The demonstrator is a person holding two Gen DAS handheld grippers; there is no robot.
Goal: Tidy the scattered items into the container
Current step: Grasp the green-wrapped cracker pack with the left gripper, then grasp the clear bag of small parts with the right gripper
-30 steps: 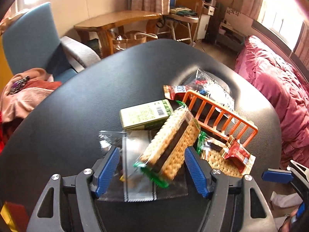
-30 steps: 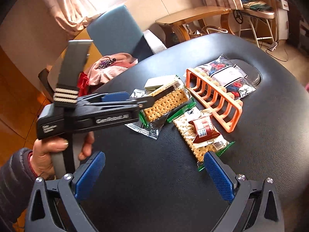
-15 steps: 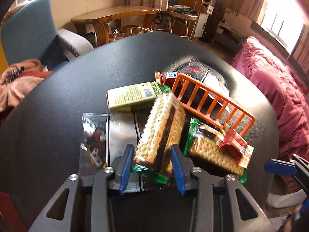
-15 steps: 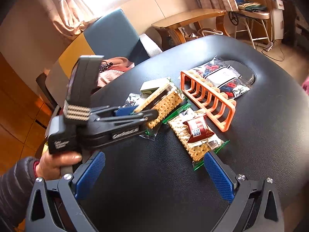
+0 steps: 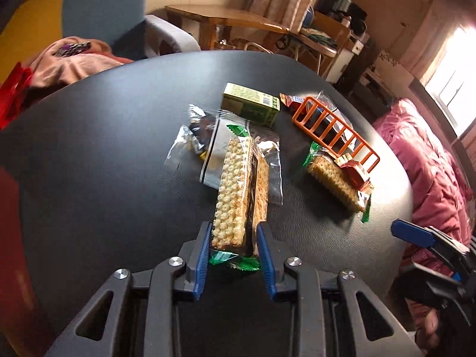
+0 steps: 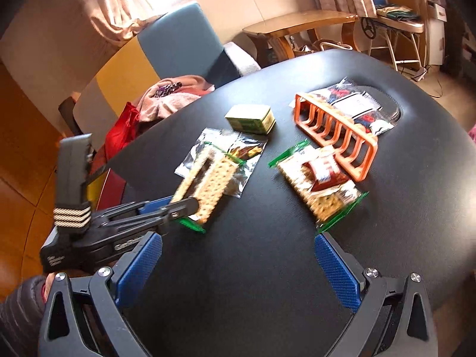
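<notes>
My left gripper point(image 5: 233, 245) is shut on a cracker sandwich pack point(image 5: 238, 190) with green wrapper ends and holds it above the black table point(image 5: 104, 163). The same pack point(image 6: 208, 184) and left gripper point(image 6: 181, 208) show in the right wrist view. My right gripper point(image 6: 238, 263) is open and empty, near the table's front edge. An orange slatted container point(image 6: 336, 135) lies on the table, with another cracker pack and a red packet point(image 6: 322, 184) beside it. A green box point(image 6: 251, 119) and a clear bag point(image 6: 220, 154) lie left of it.
Clear snack bags point(image 6: 354, 105) lie behind the orange container. A blue chair point(image 6: 178, 44) with pink cloth point(image 6: 169, 98) stands beyond the table's far left edge. A pink bed point(image 5: 431, 163) is at the right. A wooden desk point(image 5: 223, 20) stands behind.
My left gripper closed on the cracker sandwich pack, lifted it and pulled it back toward the near left. The right gripper stayed open and shifted slightly.
</notes>
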